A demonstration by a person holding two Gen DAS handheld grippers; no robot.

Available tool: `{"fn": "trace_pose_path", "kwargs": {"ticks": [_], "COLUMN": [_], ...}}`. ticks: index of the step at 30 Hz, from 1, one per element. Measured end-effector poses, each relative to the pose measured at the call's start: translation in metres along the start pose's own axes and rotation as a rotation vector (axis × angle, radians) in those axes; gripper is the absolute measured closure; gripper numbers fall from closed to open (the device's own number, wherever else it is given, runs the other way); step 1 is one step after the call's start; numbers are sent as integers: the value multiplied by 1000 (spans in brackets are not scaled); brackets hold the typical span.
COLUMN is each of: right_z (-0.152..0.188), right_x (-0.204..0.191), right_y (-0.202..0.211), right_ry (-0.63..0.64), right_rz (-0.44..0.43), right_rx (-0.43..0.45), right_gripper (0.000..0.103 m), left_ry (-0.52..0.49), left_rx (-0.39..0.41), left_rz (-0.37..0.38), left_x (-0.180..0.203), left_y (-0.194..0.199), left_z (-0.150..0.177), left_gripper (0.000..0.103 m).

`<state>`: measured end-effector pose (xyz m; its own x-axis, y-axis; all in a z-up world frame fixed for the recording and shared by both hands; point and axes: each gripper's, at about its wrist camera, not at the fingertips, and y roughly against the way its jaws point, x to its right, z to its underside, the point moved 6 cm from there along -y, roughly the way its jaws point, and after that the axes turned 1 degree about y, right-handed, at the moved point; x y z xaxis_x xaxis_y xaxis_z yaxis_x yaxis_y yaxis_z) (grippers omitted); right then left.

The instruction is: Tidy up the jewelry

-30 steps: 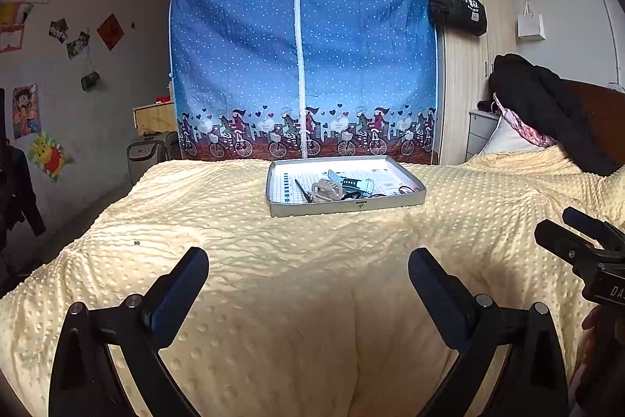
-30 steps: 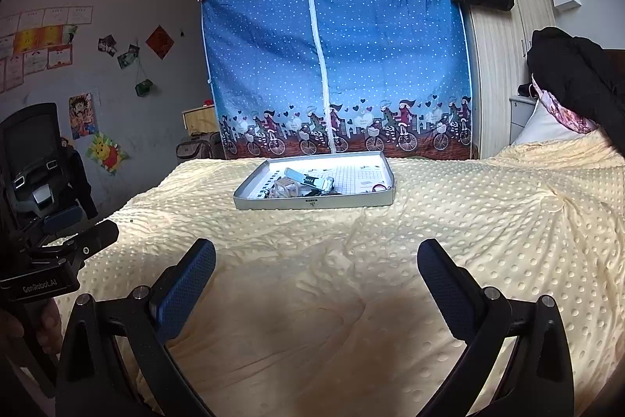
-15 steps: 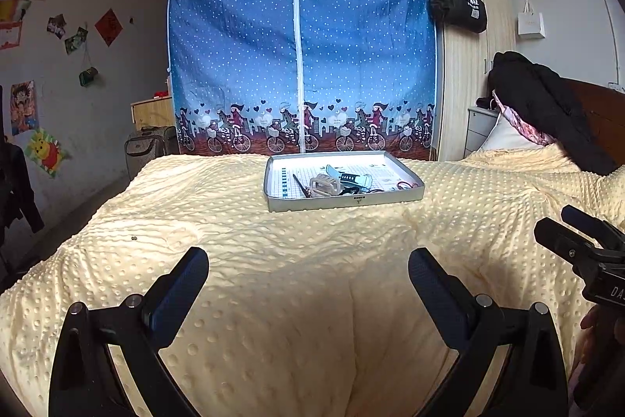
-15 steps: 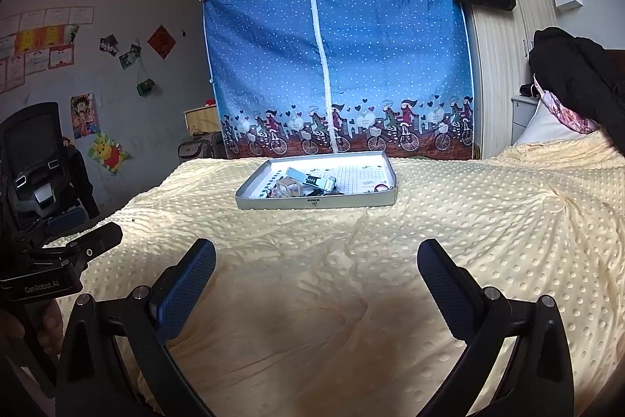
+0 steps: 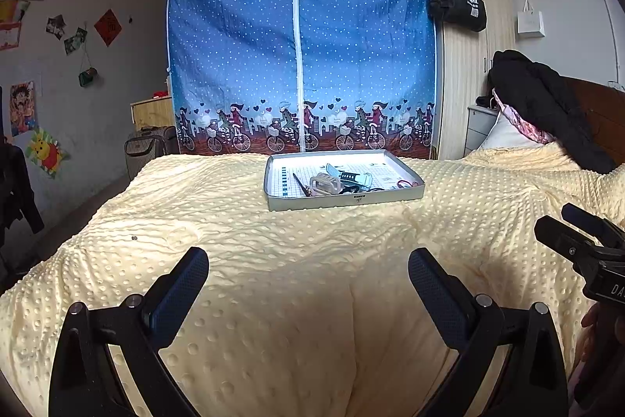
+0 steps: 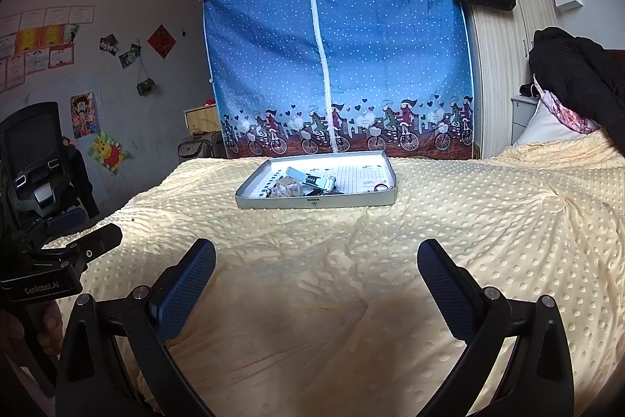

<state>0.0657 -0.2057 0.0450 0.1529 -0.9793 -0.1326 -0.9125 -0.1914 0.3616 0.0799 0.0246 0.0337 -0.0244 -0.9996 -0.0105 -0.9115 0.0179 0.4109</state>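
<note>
A shallow grey metal tray (image 5: 343, 199) (image 6: 312, 203) lies on the yellow dotted bedspread, far ahead of both grippers. Inside it are a beige watch strap (image 5: 323, 184) (image 6: 287, 187), a light blue watch strap (image 5: 351, 176) (image 6: 312, 179), a thin dark stick (image 5: 300, 183) and a small red ring-like piece (image 5: 404, 182) (image 6: 381, 187). My left gripper (image 5: 306, 274) is open over the blanket with nothing between its fingers. My right gripper (image 6: 316, 266) is open and empty too, level with the left one.
The bedspread (image 5: 273, 253) fills the near ground. A blue zip-front fabric wardrobe (image 5: 300, 65) stands behind the bed, a wooden wardrobe (image 5: 465, 96) to its right. A dark coat (image 5: 547, 104) lies on pillows at the right. An office chair (image 6: 35, 151) stands at the left.
Both views have tilted slightly, so the tray sits a little lower and closer in the left wrist view. Neither gripper has changed its opening.
</note>
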Motion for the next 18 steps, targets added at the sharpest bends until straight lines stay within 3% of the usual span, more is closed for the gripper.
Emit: {"fn": "trace_pose_path", "kwargs": {"ticks": [18], "right_z": [0], "right_x": [0], "right_y": [-1], "right_ry": [2], "right_rz": [-6], "right_rx": [2], "right_gripper": [2], "left_ry": [-1], "left_rx": [0], "left_rz": [0], "left_x": [-1], "left_y": [0], "left_z": [1], "left_gripper": [0]}}
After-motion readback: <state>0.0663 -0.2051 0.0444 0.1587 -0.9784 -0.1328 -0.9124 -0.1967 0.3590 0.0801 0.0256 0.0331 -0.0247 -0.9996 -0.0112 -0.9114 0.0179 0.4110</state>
